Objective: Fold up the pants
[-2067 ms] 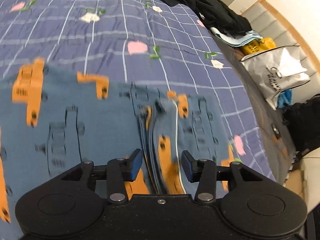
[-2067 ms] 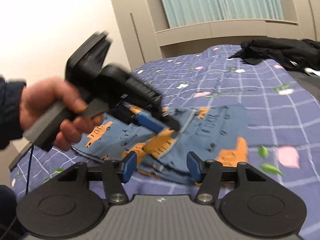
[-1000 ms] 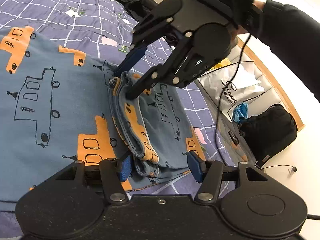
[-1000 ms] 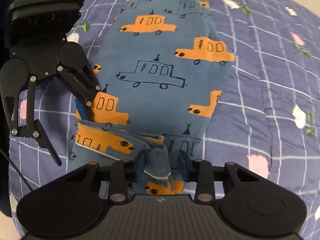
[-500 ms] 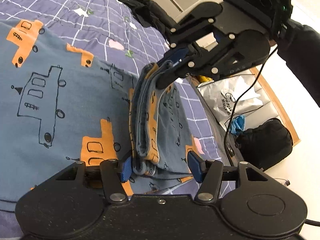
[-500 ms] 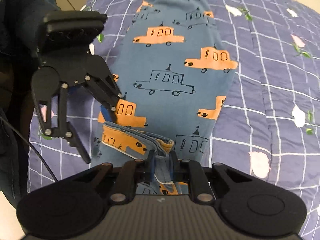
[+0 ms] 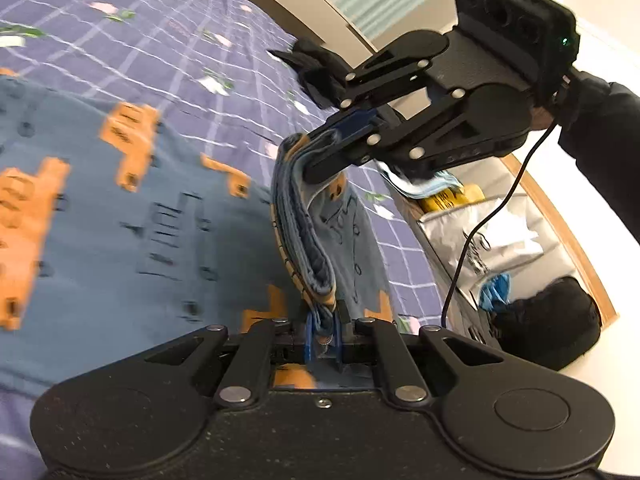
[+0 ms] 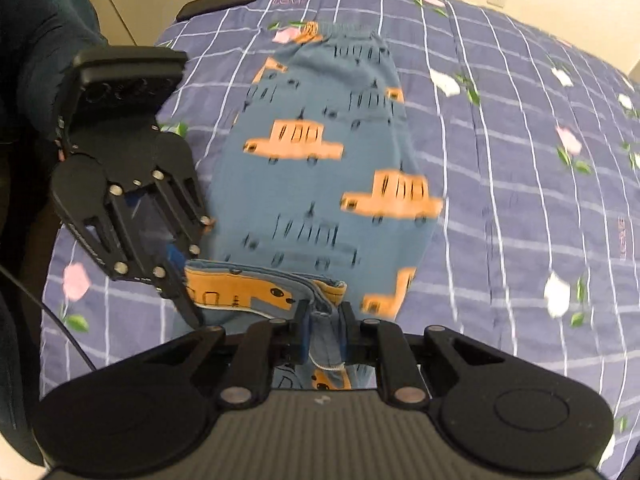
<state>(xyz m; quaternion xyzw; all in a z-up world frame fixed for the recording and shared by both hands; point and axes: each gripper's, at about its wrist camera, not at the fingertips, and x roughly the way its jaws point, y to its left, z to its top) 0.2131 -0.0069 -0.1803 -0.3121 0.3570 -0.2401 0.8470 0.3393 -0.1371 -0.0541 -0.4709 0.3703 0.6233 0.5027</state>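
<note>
Blue pants (image 8: 328, 184) printed with orange cars lie lengthwise on a purple checked bed cover (image 8: 520, 160). Their stacked leg ends (image 8: 256, 288) are raised off the bed as a band strung between both grippers. My right gripper (image 8: 324, 332) points steeply down, shut on one corner of that band. My left gripper (image 7: 322, 336) has the other corner between its blue pads, and its jaws are closing on the cloth. In the left wrist view the pants (image 7: 120, 220) spread to the left, and the right gripper (image 7: 320, 148) pinches the band's far end (image 7: 308, 248). The left gripper (image 8: 180, 276) shows at left in the right wrist view.
Dark clothing (image 7: 316, 68) lies at the bed's far side. Beside the bed stand a white bag (image 7: 500, 236), a black bag (image 7: 548, 320) and a yellow item (image 7: 444, 198). A flat black object (image 8: 218, 2) rests at the bed's far edge. A dark sleeve (image 7: 600, 140) follows the right gripper.
My left jaws have closed from wide apart onto the leg ends. The right jaws tightened on their corner. Both grippers have risen, pulling the band up off the bed.
</note>
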